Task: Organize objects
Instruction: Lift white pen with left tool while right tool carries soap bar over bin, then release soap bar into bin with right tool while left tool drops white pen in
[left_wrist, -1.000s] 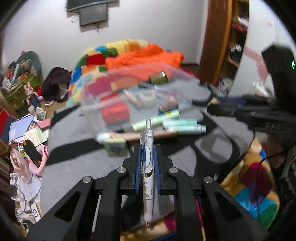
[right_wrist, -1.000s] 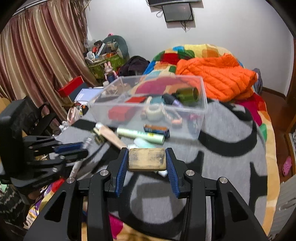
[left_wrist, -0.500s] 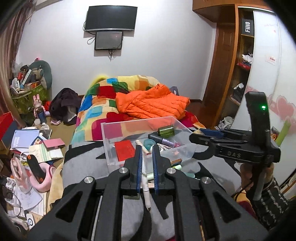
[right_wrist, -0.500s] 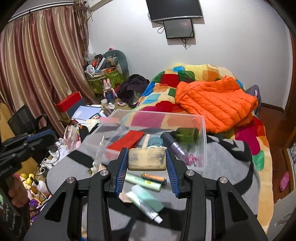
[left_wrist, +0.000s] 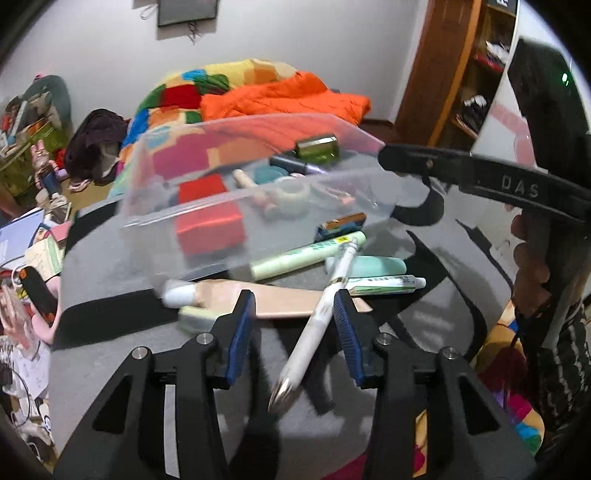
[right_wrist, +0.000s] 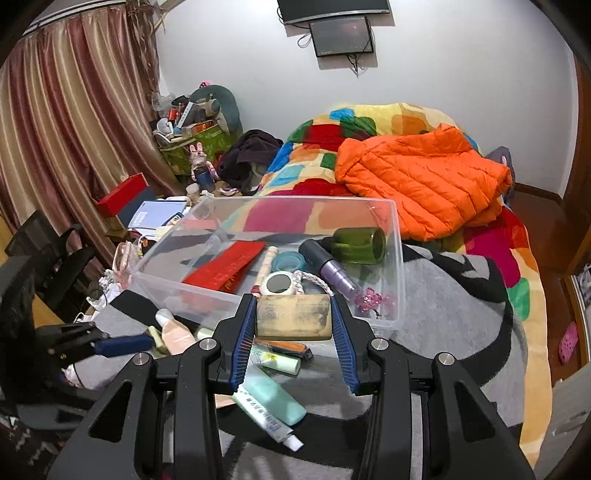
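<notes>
1. Nearest in the left wrist view, the left gripper (left_wrist: 293, 328) has its fingers opening. The white pen (left_wrist: 317, 321) lies slanted in the gap, leaning on the right pad (left_wrist: 345, 332) and clear of the left one, so it looks released, not gripped.
2. The pen is light, stiff and smooth. It would probably roll or slip, so I would take it across the middle of the barrel, not at the metal tip.
3. In the right wrist view, the right gripper (right_wrist: 293, 321) holds the tan block (right_wrist: 293, 321) squarely, its fingers set at a middling width and pressed on the two short ends. The block looks rigid and worn, with flat faces that suit this hold.
4. Just beyond, on the grey blanket (right_wrist: 461, 314), lie loose tubes: a mint tube (right_wrist: 269, 402), a pale green tube (right_wrist: 277, 362) and a peach tube (right_wrist: 175, 332). These are soft and would dent, so they are best held mid-body.
5. Farther on stands the clear plastic bin (right_wrist: 397, 258), already holding a red packet (right_wrist: 225, 266), a tape roll (right_wrist: 279, 284), a purple bottle (right_wrist: 332, 269) and a green jar (right_wrist: 358, 240). The jar may be glass and needs gentle placing.
6. Behind is the bed with an orange jacket (right_wrist: 421, 181).
</notes>
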